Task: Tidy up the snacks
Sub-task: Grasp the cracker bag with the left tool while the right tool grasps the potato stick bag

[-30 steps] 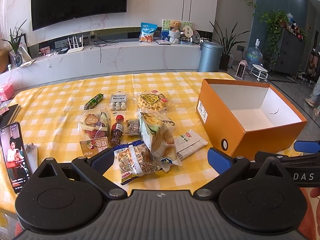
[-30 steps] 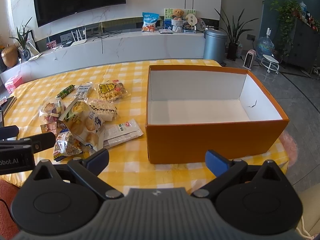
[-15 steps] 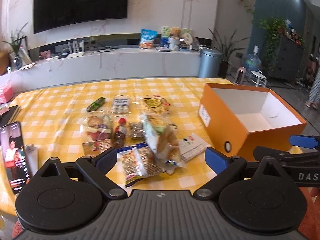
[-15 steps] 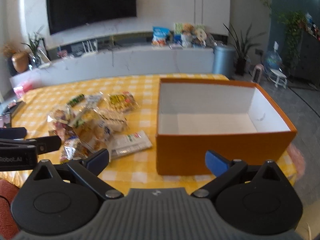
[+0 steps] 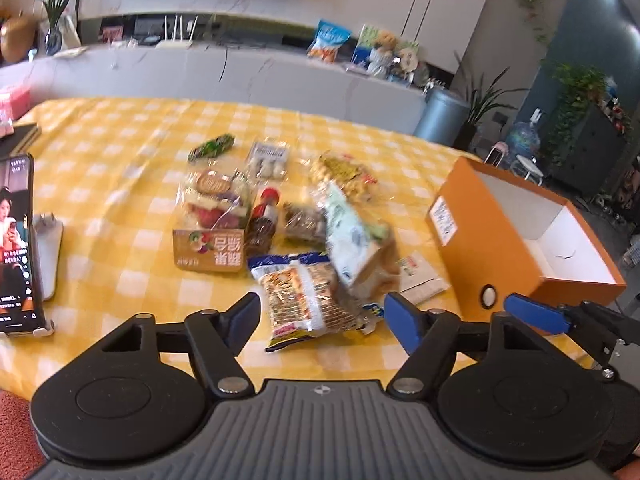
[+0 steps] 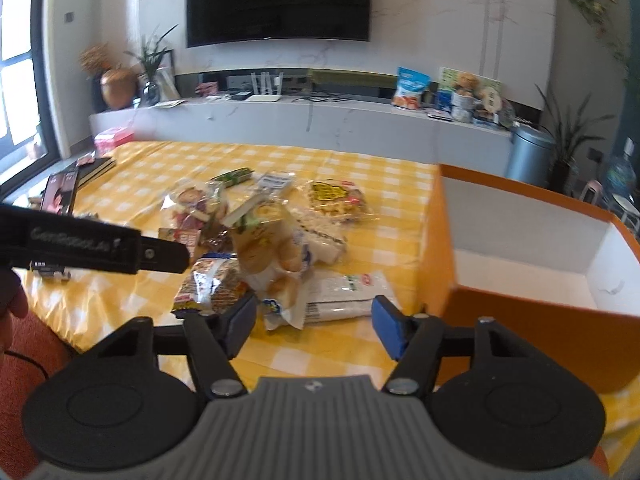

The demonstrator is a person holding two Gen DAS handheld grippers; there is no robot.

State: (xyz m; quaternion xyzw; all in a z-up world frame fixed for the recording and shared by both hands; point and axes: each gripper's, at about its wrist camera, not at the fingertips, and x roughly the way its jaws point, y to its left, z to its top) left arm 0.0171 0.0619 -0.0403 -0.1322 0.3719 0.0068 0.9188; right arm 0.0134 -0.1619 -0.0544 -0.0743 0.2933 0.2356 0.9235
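We hold the left gripper (image 5: pixel 322 314) and right gripper (image 6: pixel 314 322) with fingers spread wide, empty, near the snack pile (image 5: pixel 296 236) on the yellow checked tablecloth (image 5: pixel 108 152). An orange box (image 6: pixel 532 276) stands right of it; beyond, a counter (image 6: pixel 320 120) under a television (image 6: pixel 278 0).

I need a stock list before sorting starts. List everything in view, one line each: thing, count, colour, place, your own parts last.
snack packets: about ten, mixed colours, piled mid-table
small bottle: one, dark with red cap, inside the pile
orange box: one, orange outside, white inside, empty, right of the pile
tablecloth: one, yellow and white check, over the table
phone: one, screen lit, left table edge
books: dark, far left edge
television: one, black, on the wall
bin: one, grey-blue, floor behind the table
left gripper: open, blue pads, before the pile
right gripper: open, blue pads, before the pile
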